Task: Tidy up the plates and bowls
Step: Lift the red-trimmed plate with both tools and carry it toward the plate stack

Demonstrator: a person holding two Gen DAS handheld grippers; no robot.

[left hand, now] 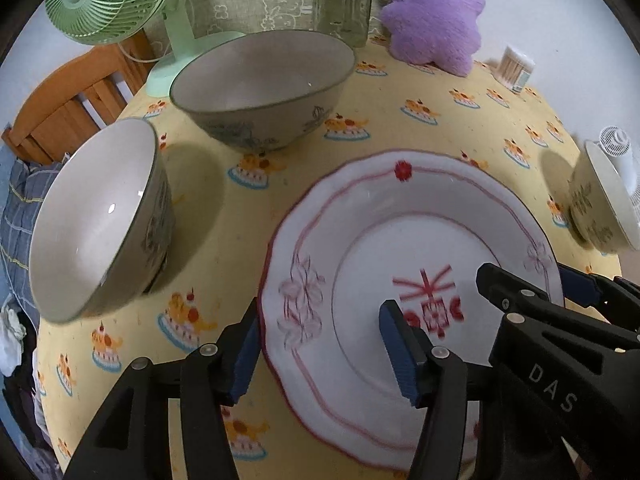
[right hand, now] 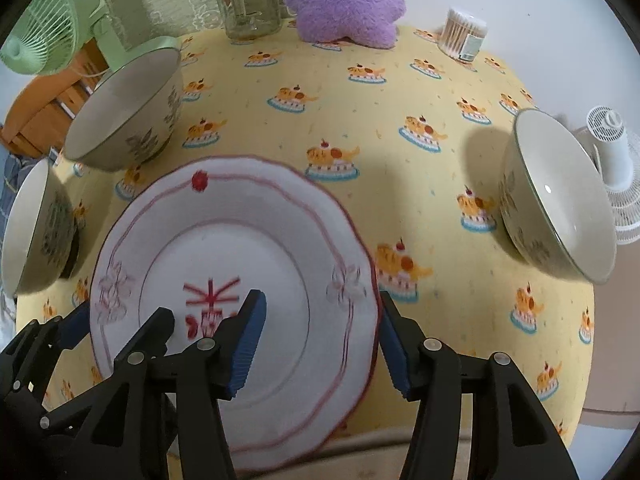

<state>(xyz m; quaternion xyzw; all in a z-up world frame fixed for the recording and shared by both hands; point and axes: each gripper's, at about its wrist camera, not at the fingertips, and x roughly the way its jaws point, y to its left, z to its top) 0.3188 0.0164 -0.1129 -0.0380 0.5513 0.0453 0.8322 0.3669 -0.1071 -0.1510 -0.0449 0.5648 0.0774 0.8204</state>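
The plate (left hand: pixel 400 240) lies on the desk (right hand: pixel 440 80) at its near edge. The left tool (left hand: pixel 324 354) and right tool (right hand: pixel 320 344) each straddle an opposite rim, jaws released, seemingly not gripping. Three bowls (left hand: pixel 260 92) stand around it.

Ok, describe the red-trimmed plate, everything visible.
The plate is white, glossy like ceramic, with a scalloped red-lined rim, faint pink bows at both sides, a red flower at the far edge and a red emblem in its well. It sits on the yellow tablecloth, empty. The open left gripper and right gripper straddle its opposite rims.
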